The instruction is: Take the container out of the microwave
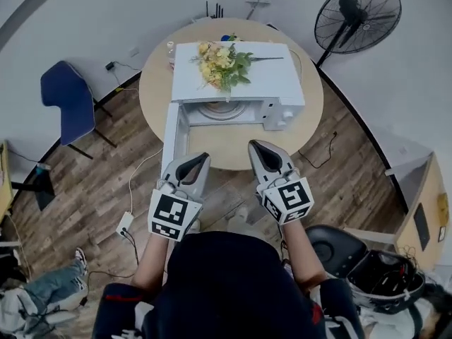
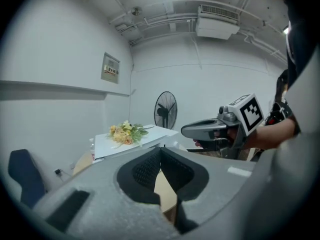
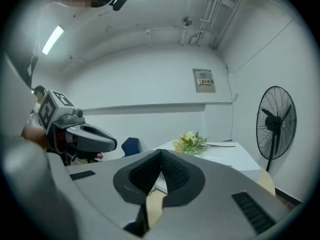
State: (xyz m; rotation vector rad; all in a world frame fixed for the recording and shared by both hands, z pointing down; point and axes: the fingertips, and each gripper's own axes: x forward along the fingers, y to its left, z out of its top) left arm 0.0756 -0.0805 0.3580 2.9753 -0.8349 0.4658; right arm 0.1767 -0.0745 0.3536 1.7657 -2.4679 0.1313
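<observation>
**Left, floor:** a blue chair (image 1: 67,97) stands clear of the round wooden table (image 1: 226,148). A white power strip (image 1: 124,224) and its cable lie on the planks nearer the person.

**Centre-left:** the left gripper (image 1: 203,157) is held in the air with its jaws together and nothing between them. It sits just beside the lower end of the microwave door (image 1: 171,136), which stands swung open toward the person, past the table's near edge.

**Centre:** the white microwave (image 1: 272,76) rests on the table with its mouth facing the person. In the cavity sits the container (image 1: 222,109), round and pale. Only its ringed top shows, because the oven's roof hides its sides. A bunch of yellow flowers (image 1: 220,63) lies on the oven's top. A bare strip of tabletop runs between the mouth and the near edge.

**Centre-right:** the right gripper (image 1: 255,145) also has its jaws closed and empty. It appears over that near edge, well apart from the container.

**Far right:** a black standing fan (image 1: 357,14) stands beyond the table.
</observation>
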